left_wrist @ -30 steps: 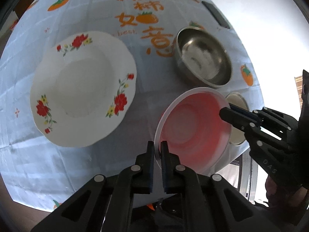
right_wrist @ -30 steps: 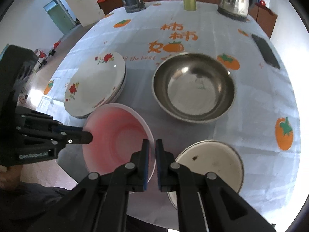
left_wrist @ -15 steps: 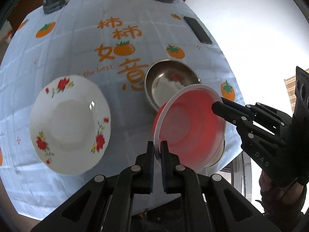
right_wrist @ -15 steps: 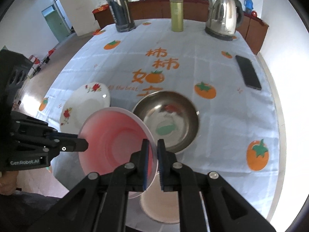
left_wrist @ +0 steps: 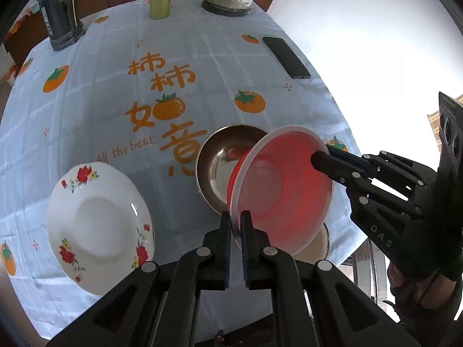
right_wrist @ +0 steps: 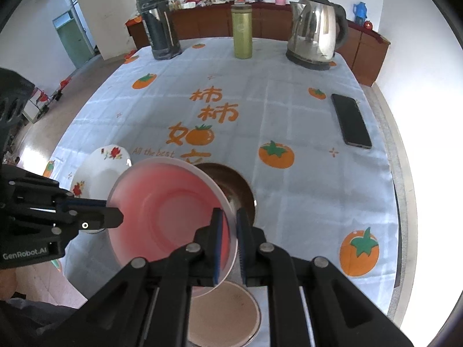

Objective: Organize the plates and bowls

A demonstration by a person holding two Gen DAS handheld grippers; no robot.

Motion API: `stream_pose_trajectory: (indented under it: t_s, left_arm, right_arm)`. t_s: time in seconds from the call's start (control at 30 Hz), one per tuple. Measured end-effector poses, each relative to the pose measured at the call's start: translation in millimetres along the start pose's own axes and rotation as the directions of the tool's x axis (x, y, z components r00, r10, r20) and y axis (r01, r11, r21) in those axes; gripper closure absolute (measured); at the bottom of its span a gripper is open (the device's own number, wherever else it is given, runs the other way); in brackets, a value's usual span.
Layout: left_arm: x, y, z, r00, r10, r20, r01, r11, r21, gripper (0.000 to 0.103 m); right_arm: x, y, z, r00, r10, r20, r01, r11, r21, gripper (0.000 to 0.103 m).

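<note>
The left gripper [left_wrist: 235, 225] is clamped on the near rim of the pink bowl [left_wrist: 285, 190]; the right gripper [right_wrist: 228, 231] is clamped on the opposite rim. Both hold the bowl clear of the counter [right_wrist: 289, 115], tilted, above the steel bowl [left_wrist: 217, 167] near the counter's front edge. A second ago the pink bowl sat low beside the floral plate [left_wrist: 98, 231] – it has since been raised and carried toward the steel bowl. This suggests nesting is in progress: the pink bowl looks set to go into the steel bowl. A shallow dish [right_wrist: 225, 315] lies at the front edge – partly hidden beneath the bowl.
</note>
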State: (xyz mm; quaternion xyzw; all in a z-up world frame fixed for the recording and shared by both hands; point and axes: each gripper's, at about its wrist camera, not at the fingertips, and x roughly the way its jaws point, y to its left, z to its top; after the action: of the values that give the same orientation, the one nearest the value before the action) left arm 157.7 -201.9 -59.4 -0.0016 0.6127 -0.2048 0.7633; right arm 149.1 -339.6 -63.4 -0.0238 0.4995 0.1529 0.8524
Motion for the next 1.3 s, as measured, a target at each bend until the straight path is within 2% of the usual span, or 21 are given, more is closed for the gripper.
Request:
stream_pose_trajectory:
  t_s: [0.6,1.3]
  left_arm:
    - [17.9,0.3,18.9,1.0,-0.005,-0.026,0.005,1.0,0.009,0.096]
    - [43.9,9.7,24.5,0.997,-0.014,-0.079,0.013,1.0,-0.015,0.096]
  right_arm:
    - [22.5,-16.3,9.8,0.999,-0.013,-0.037,0.014,1.0,0.008,0.091]
    - [45.4,-22.8,11.1,0.996,-0.01,-0.091,0.011,1.0,0.008,0.091]
